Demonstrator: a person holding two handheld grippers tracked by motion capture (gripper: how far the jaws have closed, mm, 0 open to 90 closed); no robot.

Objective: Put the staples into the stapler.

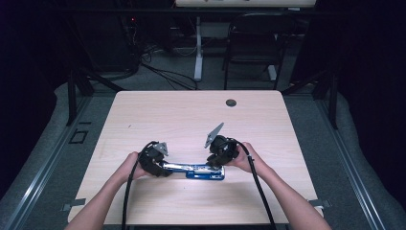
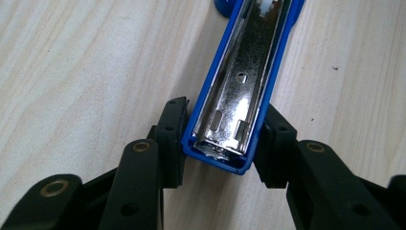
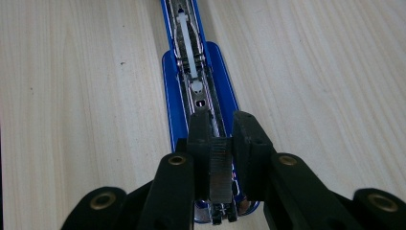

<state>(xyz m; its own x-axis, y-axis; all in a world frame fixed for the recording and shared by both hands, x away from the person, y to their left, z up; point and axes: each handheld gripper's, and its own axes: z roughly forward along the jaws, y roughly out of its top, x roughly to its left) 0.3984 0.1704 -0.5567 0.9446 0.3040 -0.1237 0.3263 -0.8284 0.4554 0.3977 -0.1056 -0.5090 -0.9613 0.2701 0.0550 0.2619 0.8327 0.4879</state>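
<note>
Lying flat near the front edge of a pale wooden table point(image 1: 191, 115), a blue stapler point(image 1: 205, 172) was opened out full length, its silver metal channel facing up. It sat between the person's two hands, running left to right across the high view.

In the left gripper view, the stapler's blue top arm point(image 2: 239, 91) came down from the top edge, a shiny metal liner set inside it with small slots and a round hole. The left gripper point(image 2: 221, 143) was clamped on the square end of this arm, one black pad pressed against each blue side wall.

In the right gripper view, the stapler's blue base point(image 3: 177, 110) ran away from the camera along the wood grain, with the staple magazine point(image 3: 191, 67) open on top and a white plastic pusher point(image 3: 186, 33) lying in its track. The right gripper point(image 3: 221, 139) was closed on a strip of staples point(image 3: 220, 177), a ribbed grey block held upright between its two black pads, directly over the near end of the magazine. Whether the strip touched the track could not be told.

From the high view, the left hand point(image 1: 130, 165) and right hand point(image 1: 245, 158) each held a gripper, forearms entering from the bottom, black cables trailing back. A small dark round fitting point(image 1: 231, 102) sat near the table's far edge. Beyond stood a dark chair point(image 1: 253, 43) on a grey floor.
</note>
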